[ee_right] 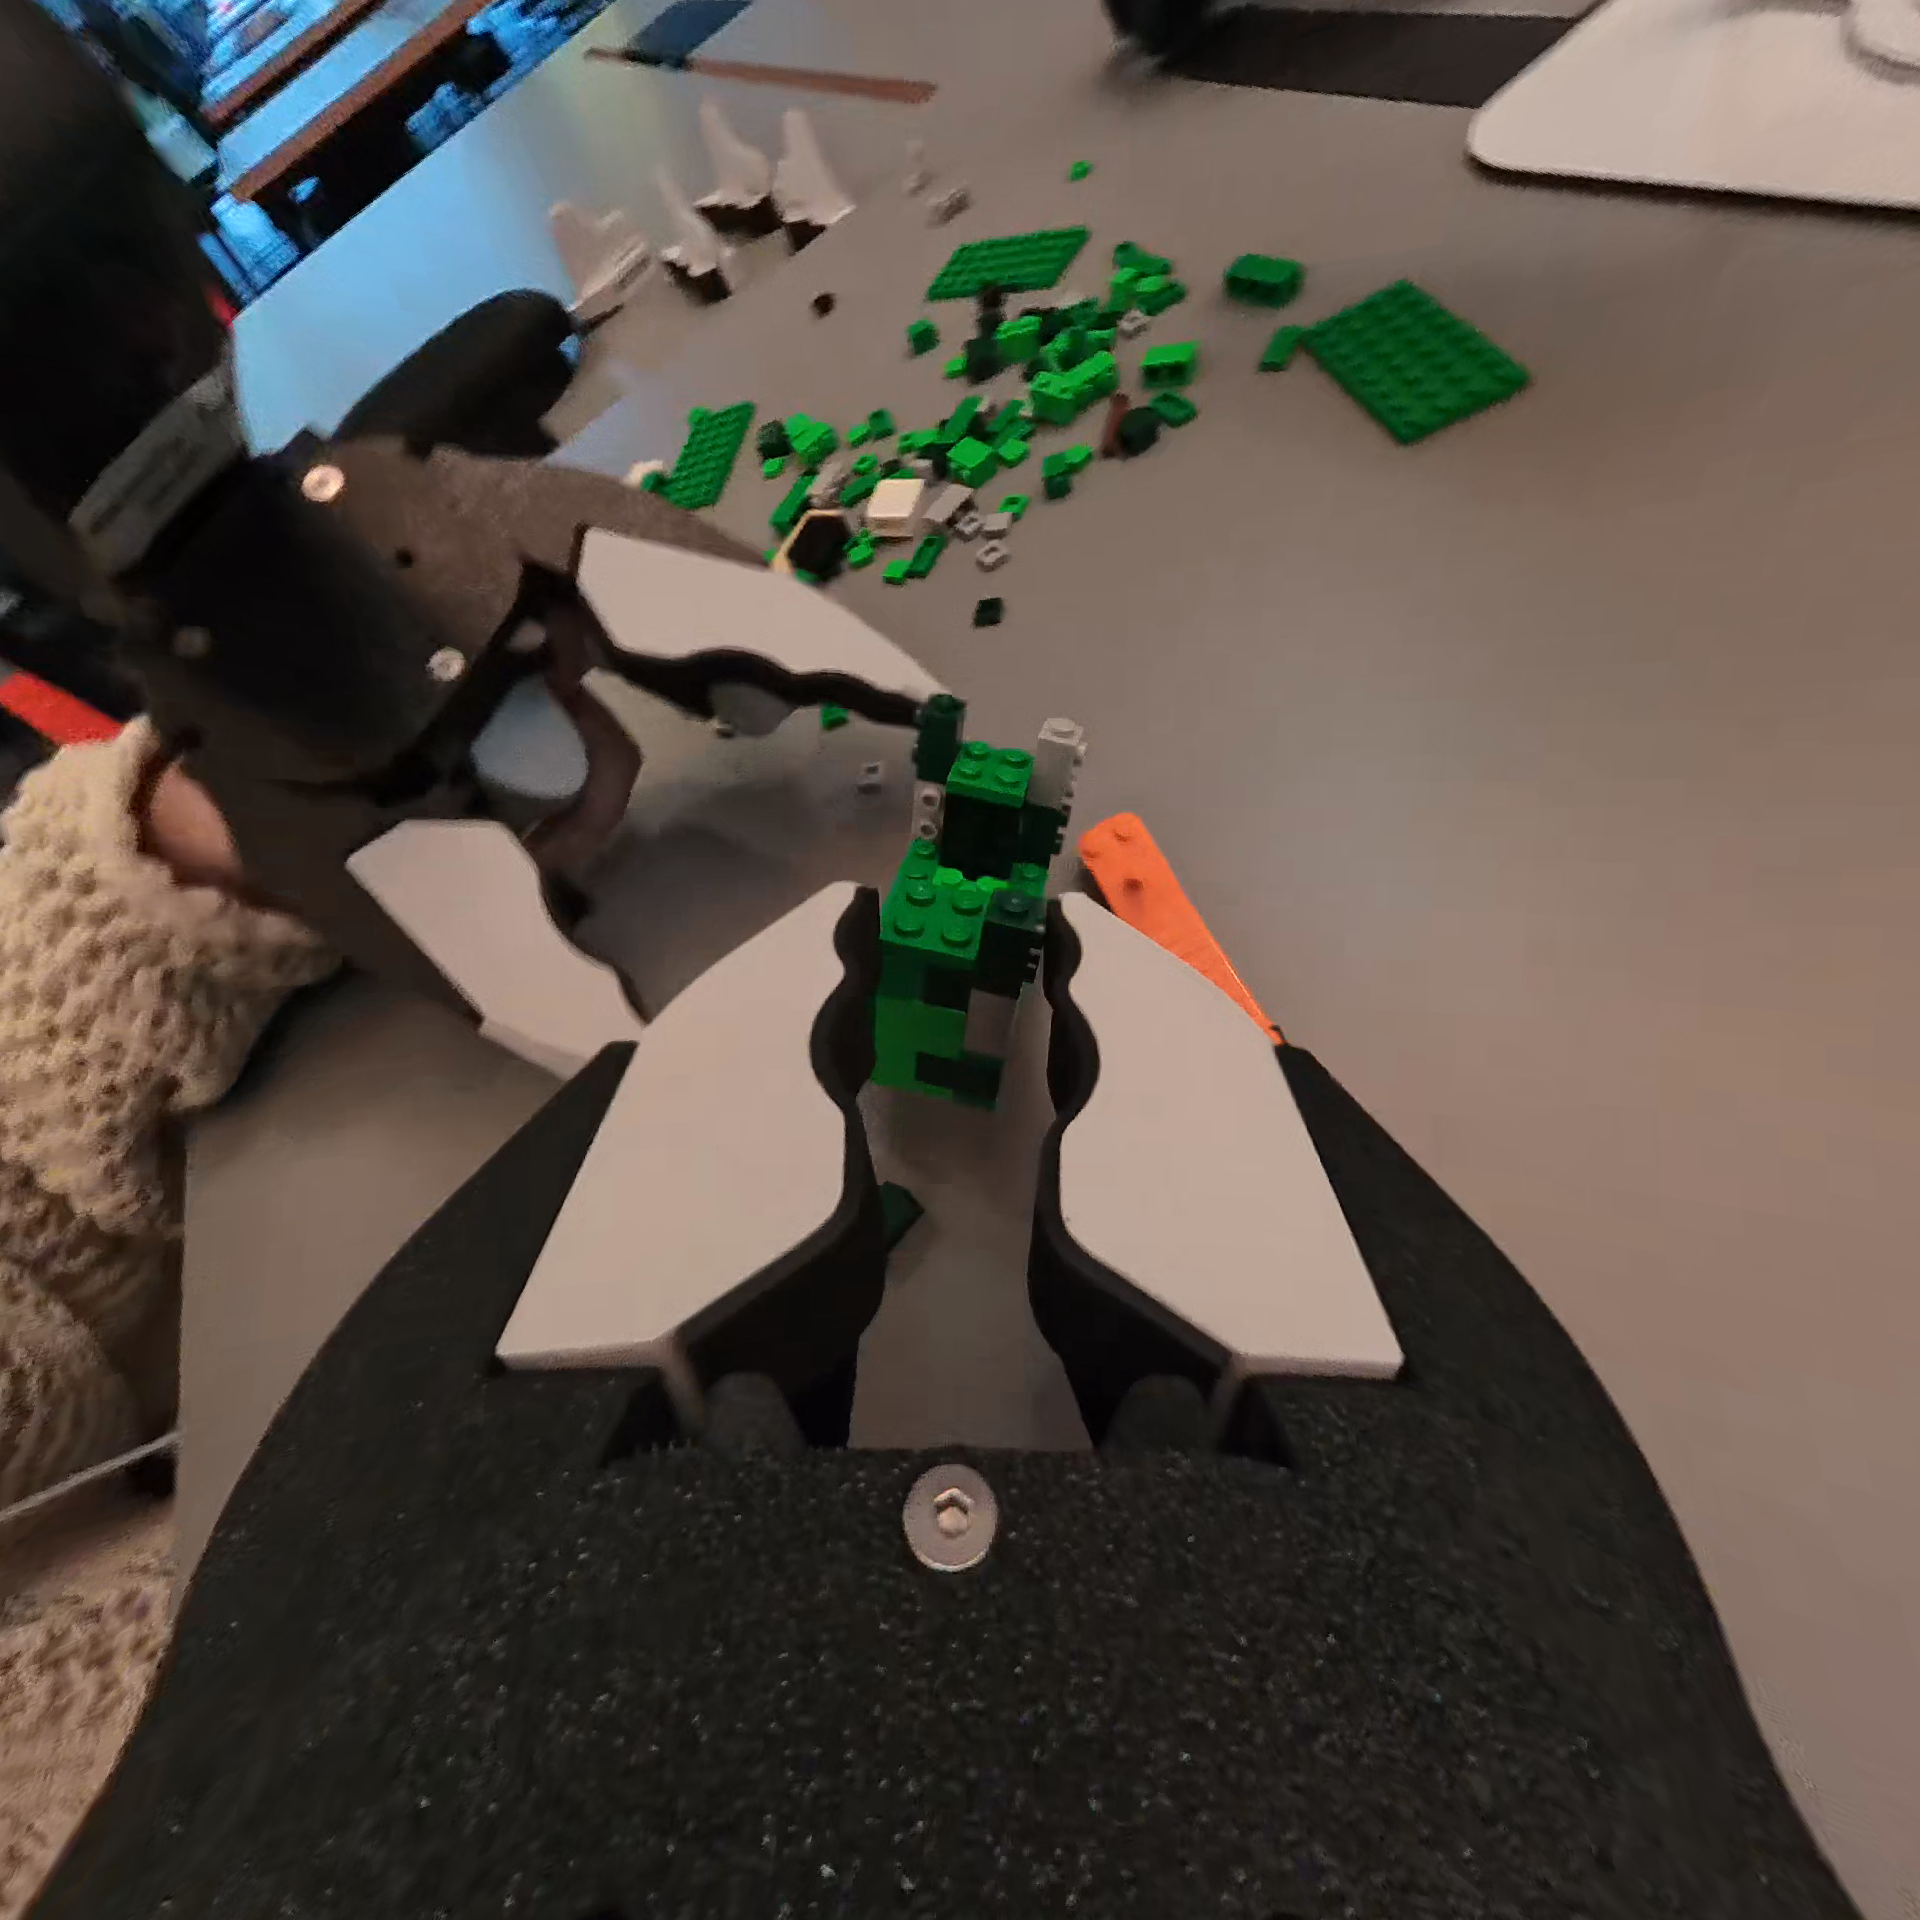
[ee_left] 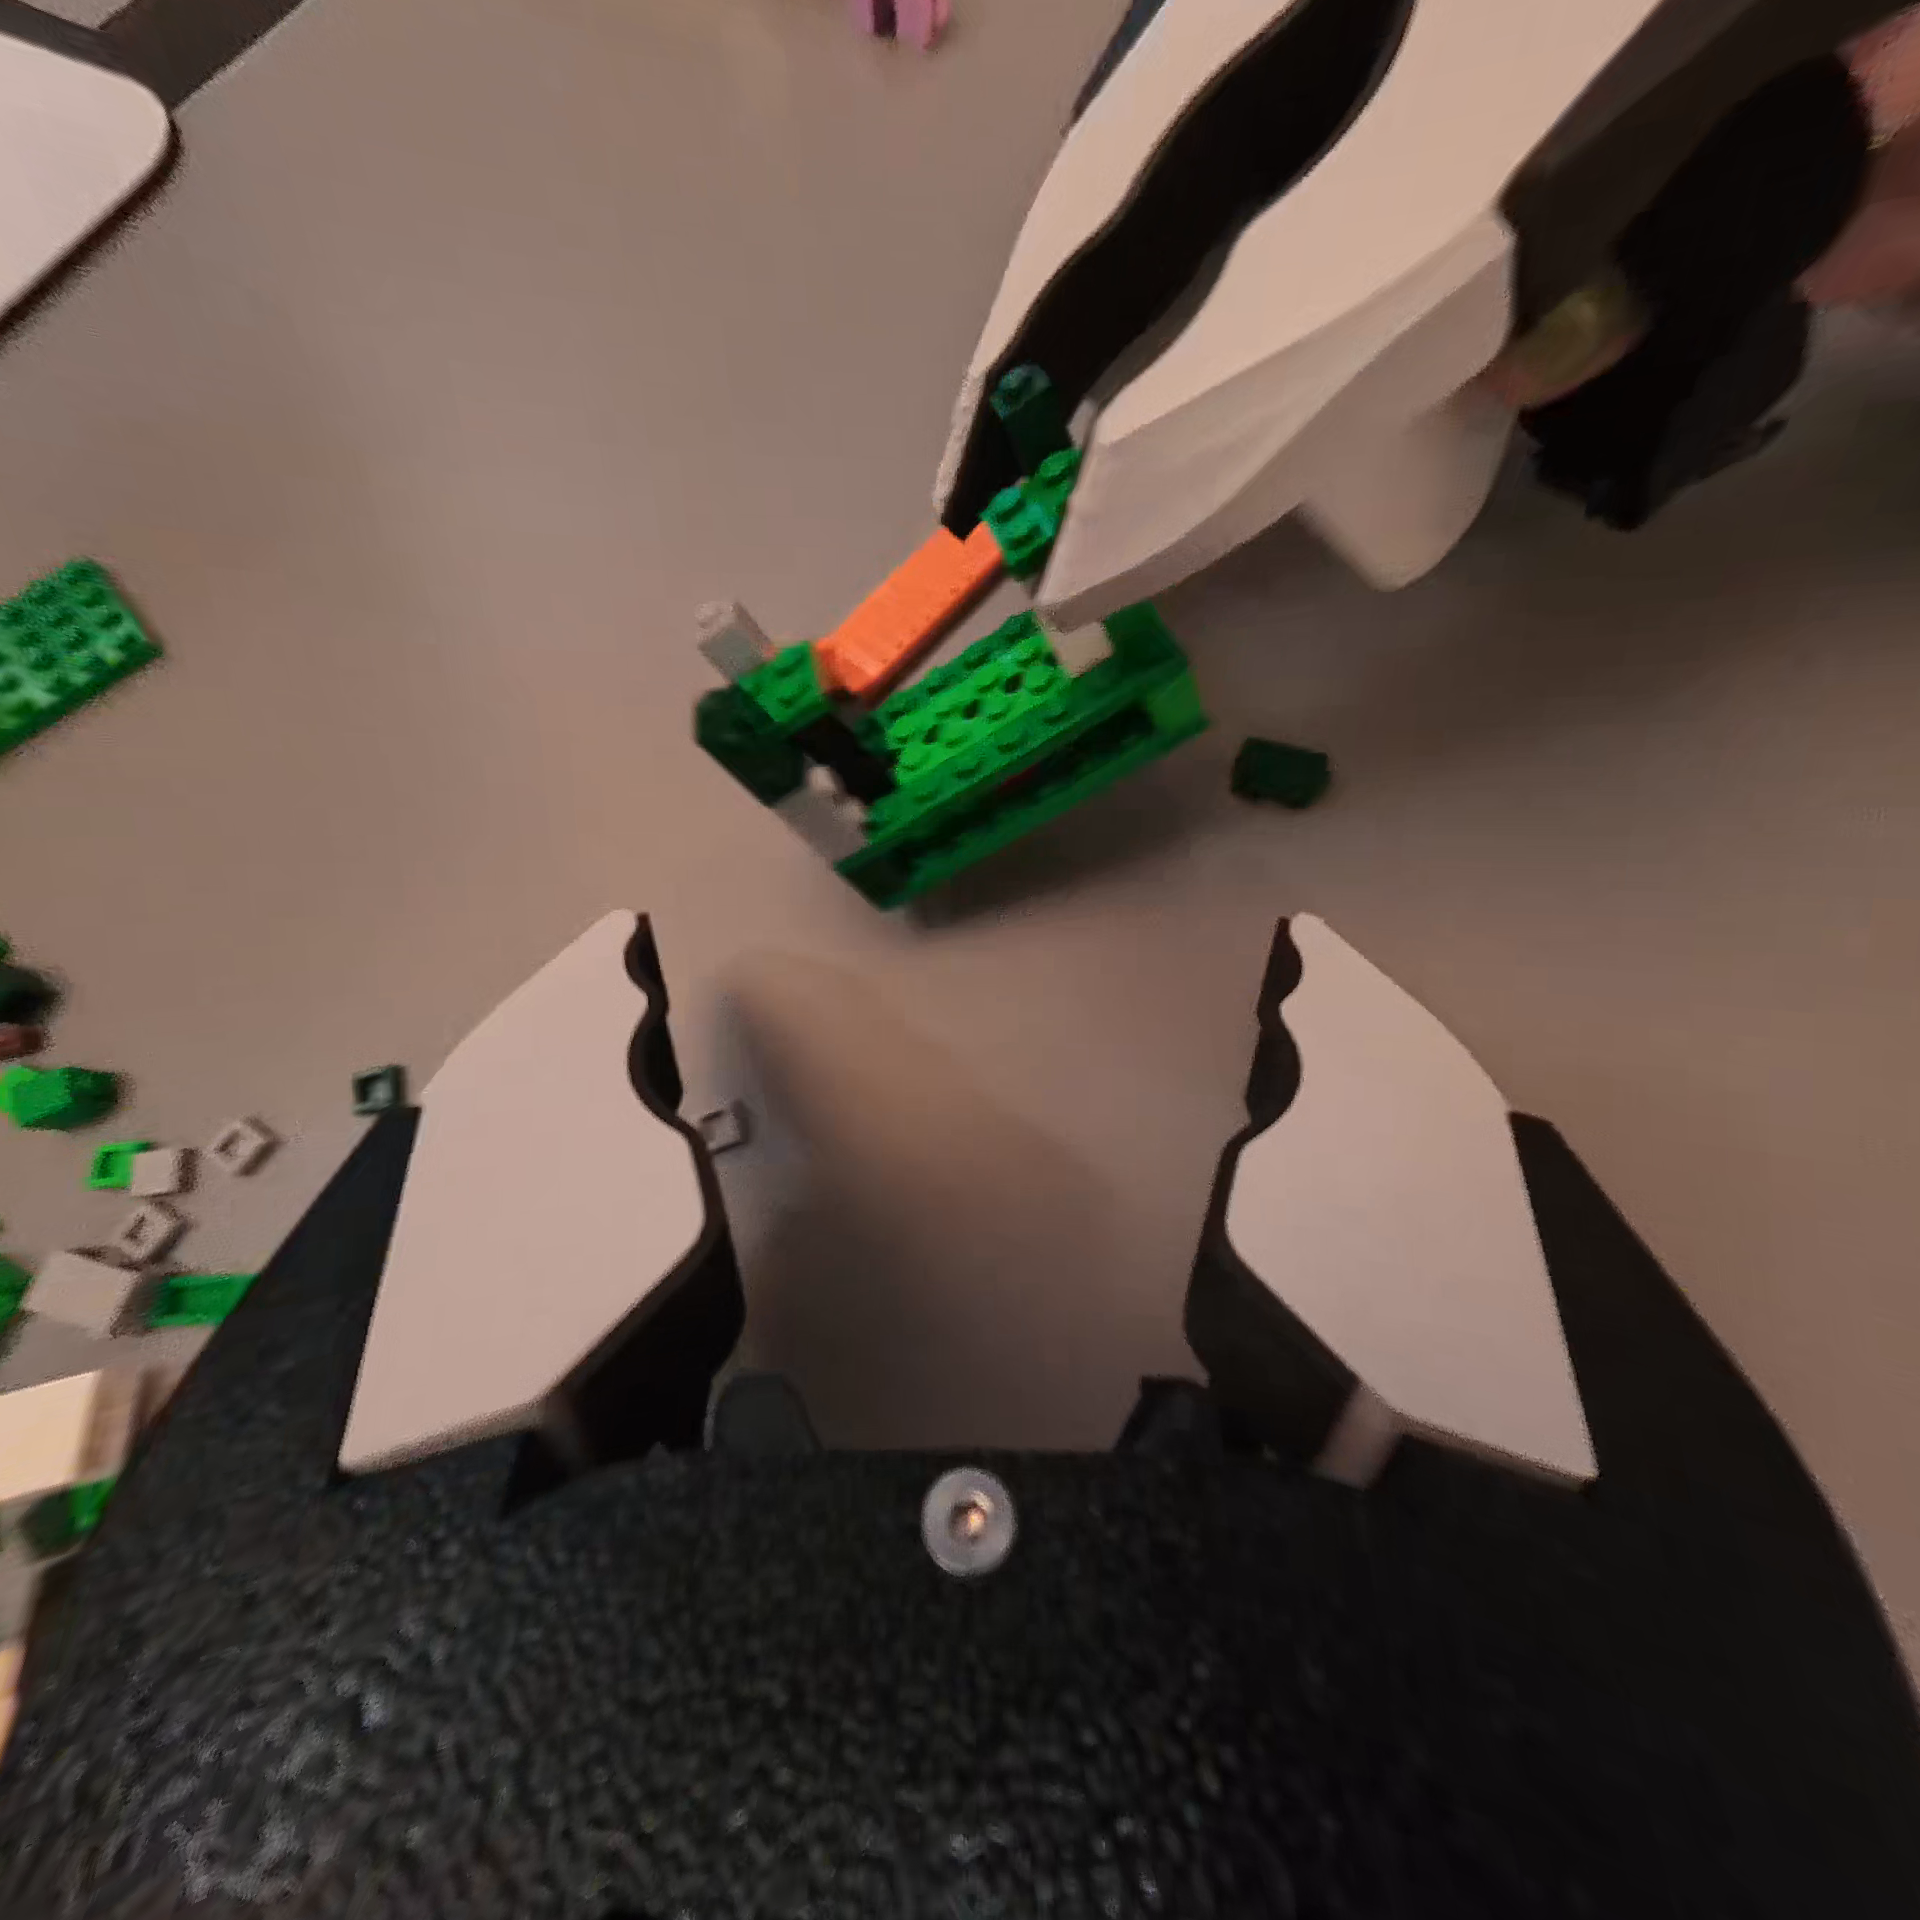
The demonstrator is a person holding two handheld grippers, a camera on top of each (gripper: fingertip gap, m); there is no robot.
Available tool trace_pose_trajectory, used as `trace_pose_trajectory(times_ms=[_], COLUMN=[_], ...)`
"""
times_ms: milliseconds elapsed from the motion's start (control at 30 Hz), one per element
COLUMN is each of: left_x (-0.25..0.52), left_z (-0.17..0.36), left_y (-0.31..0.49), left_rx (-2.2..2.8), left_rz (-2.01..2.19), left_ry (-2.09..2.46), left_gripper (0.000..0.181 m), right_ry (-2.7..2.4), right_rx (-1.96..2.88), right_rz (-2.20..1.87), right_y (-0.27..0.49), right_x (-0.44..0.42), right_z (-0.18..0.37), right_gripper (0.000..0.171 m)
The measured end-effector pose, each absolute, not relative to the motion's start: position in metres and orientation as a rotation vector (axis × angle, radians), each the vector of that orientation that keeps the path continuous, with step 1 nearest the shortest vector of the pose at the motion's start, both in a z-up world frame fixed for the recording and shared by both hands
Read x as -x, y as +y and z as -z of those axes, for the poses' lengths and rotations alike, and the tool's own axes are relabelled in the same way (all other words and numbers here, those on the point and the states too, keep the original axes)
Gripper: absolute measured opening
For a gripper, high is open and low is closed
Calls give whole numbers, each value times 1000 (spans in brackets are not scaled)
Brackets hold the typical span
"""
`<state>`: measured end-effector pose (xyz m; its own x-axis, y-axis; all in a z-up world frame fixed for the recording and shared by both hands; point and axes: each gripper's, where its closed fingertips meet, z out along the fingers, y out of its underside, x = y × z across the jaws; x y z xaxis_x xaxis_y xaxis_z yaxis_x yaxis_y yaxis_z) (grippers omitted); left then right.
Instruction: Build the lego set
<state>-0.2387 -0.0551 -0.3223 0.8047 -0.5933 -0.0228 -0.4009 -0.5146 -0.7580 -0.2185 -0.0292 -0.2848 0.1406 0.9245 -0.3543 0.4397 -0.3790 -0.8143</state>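
Note:
A green lego build [ee_left: 977, 748] with grey and dark green bricks stands on the grey table [ee_left: 416, 416], tilted. My right gripper [ee_left: 1013, 540] comes in from the upper right and is shut on its upper part. In the right wrist view the build [ee_right: 945, 935] sits between my right gripper's [ee_right: 961, 914] fingers. An orange flat tool [ee_left: 914, 613] leans against the build and shows beside the right finger [ee_right: 1164, 914]. My left gripper [ee_left: 961, 935] is open and empty, just short of the build. It also shows at the left of the right wrist view [ee_right: 758, 873].
A dark green brick [ee_left: 1278, 774] lies right of the build. Loose green and grey pieces [ee_right: 1018, 416] and green plates [ee_right: 1413, 358] lie farther off, and also at the left edge of the left wrist view [ee_left: 135, 1174]. A white stand base [ee_right: 1714, 125] is at the far right. A person's sleeve [ee_right: 94, 987] is at the left. My right fingertips sit around 6 cm from my left ones.

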Motion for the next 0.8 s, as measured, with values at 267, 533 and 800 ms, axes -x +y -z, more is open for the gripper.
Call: trace_pose_trajectory(times_ms=[267,533,800], left_x=[218,216,225], left_z=[321,318,327], left_y=[-54,-41,-52], left_rx=[2157,2166,2204], left_rz=[270,261,201], left_ry=[707,622,715], left_gripper=[111,110,118], right_ry=[-1064,-1139,-1445], right_rx=[2083,1968,1811], right_rz=[-1196,-961,-577], right_y=[-21,-13,-31], right_x=[203,177,183], right_z=[295,288,293], right_gripper=[30,38,49])
